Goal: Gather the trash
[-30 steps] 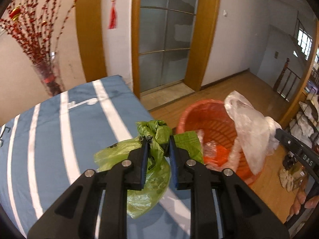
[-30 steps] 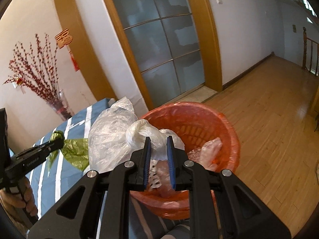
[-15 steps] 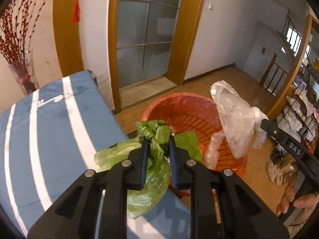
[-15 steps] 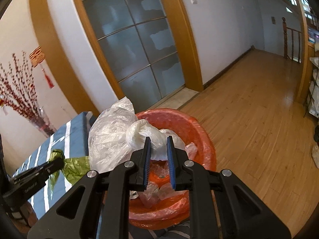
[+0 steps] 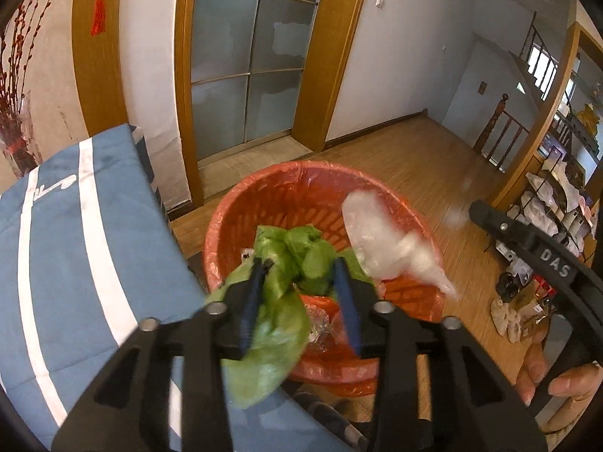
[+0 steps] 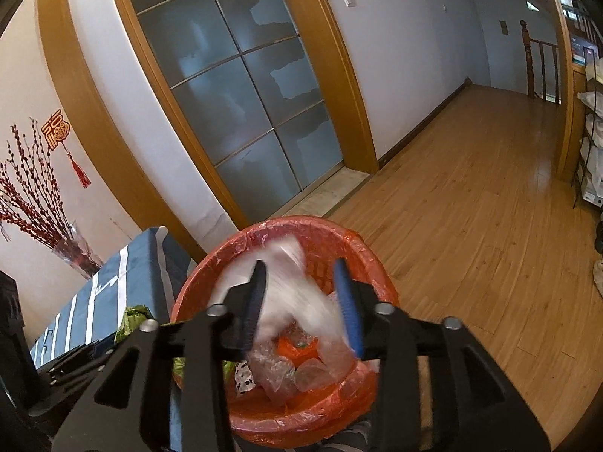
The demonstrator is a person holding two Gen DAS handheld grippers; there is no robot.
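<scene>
A red basket lined with a red bag stands on the floor beside the blue striped table; it also shows in the right wrist view. My left gripper is open above the basket, and a green plastic bag hangs blurred between its jaws. My right gripper is open over the basket, and a clear white plastic bag is blurred between its jaws, dropping toward the basket. The white bag also shows in the left wrist view. Clear wrappers lie inside the basket.
A blue cloth with white stripes covers the table at left. A vase of red branches stands at its far end. Glass sliding doors are behind the basket. Wooden floor stretches right toward shelves.
Both grippers have moved over the basket and opened. The green bag and the white bag have come loose from the jaws and are falling, blurred.
</scene>
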